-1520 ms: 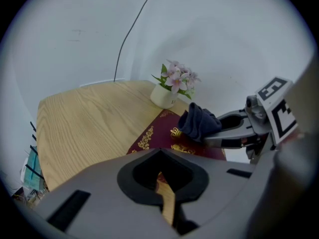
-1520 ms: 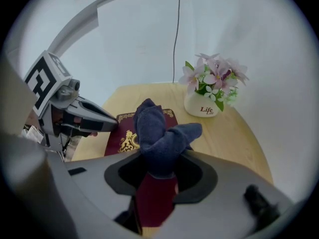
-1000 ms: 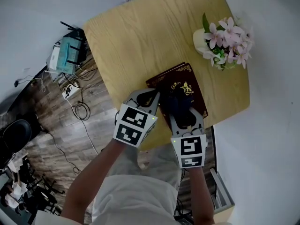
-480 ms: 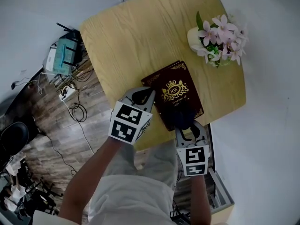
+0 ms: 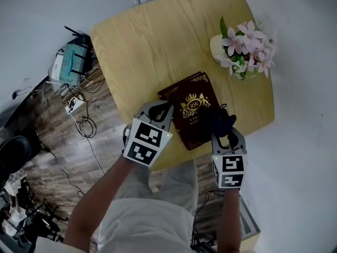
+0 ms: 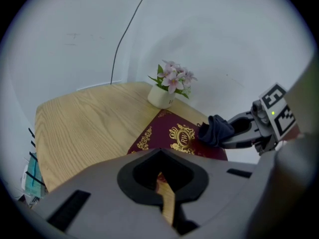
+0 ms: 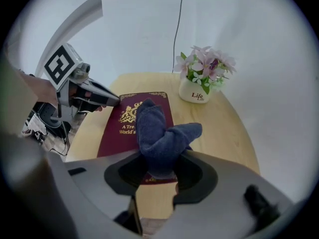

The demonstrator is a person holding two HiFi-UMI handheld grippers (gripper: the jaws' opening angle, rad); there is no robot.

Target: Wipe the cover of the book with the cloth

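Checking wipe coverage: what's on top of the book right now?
Only the dark blue cloth, gripped by the right gripper, over the book's right edge. The gold crest and title show uncovered. The cover beneath the cloth is hidden, and contact there can't be confirmed.

The book [image 5: 192,109] is deep maroon with gold scrollwork corners, a gold crest and gold lettering. The cloth [image 5: 219,122] is dark navy. The worktop [image 5: 158,46] shows pale yellow wood grain. Pink flowers [image 5: 248,36] with green leaves fill a white pot [image 7: 195,91].
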